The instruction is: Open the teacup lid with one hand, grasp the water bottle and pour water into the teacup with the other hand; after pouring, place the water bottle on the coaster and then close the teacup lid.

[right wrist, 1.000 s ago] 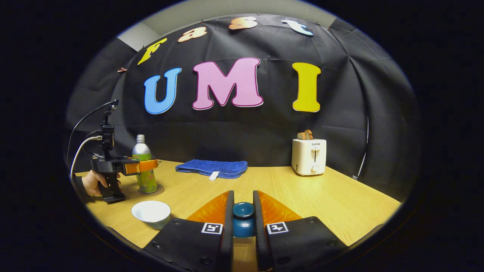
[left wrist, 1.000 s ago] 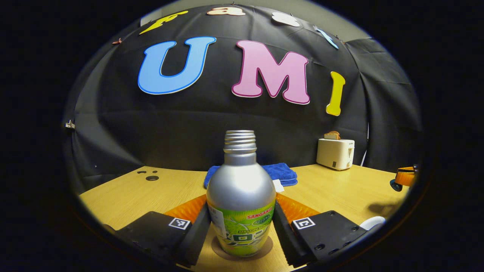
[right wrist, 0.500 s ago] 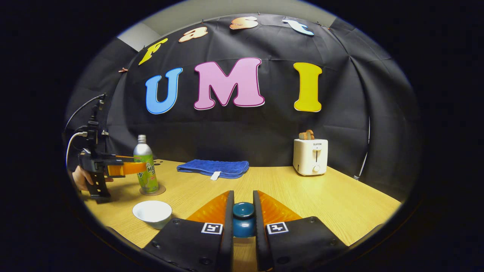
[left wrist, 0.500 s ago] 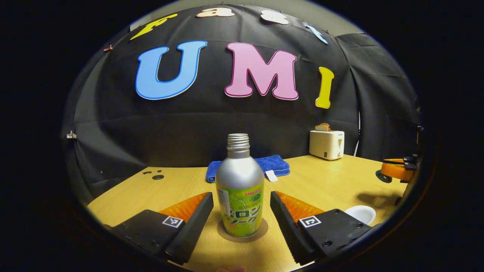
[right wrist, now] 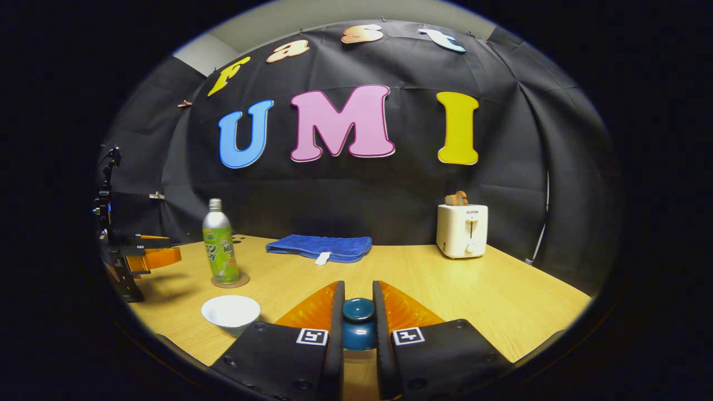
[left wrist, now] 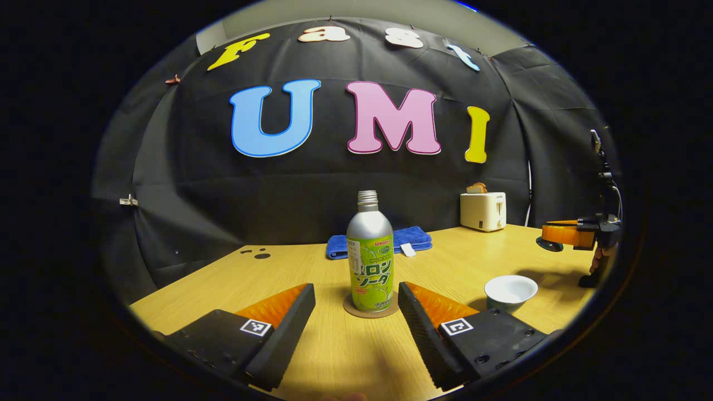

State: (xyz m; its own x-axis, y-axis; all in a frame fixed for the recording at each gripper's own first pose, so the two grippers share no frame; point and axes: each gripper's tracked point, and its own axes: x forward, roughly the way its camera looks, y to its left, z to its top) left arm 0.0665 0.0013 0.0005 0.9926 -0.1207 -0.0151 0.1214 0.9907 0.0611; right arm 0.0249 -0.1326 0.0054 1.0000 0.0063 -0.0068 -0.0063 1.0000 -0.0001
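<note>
A silver bottle (left wrist: 370, 262) with a green label and no cap stands upright on a round brown coaster (left wrist: 370, 309). My left gripper (left wrist: 355, 287) is open just short of it, a finger on each side, touching nothing. The white teacup (left wrist: 509, 291) sits uncovered to the right of the bottle. My right gripper (right wrist: 358, 289) is shut on the knob of the dark teal lid (right wrist: 358, 326), held above the table. In the right gripper view the teacup (right wrist: 230, 312) is low on the left, with the bottle (right wrist: 220, 250), the coaster (right wrist: 230, 280) and the left gripper (right wrist: 153, 257) beyond it.
A folded blue towel (right wrist: 320, 248) lies at the back of the wooden table (right wrist: 490, 295). A white toaster (right wrist: 461, 230) with bread in it stands at the back right. The right gripper (left wrist: 562, 234) with the lid hangs at the far right of the left gripper view.
My left gripper has drawn back from the bottle, which stays upright on the coaster. The right gripper keeps its hold on the lid and has barely moved.
</note>
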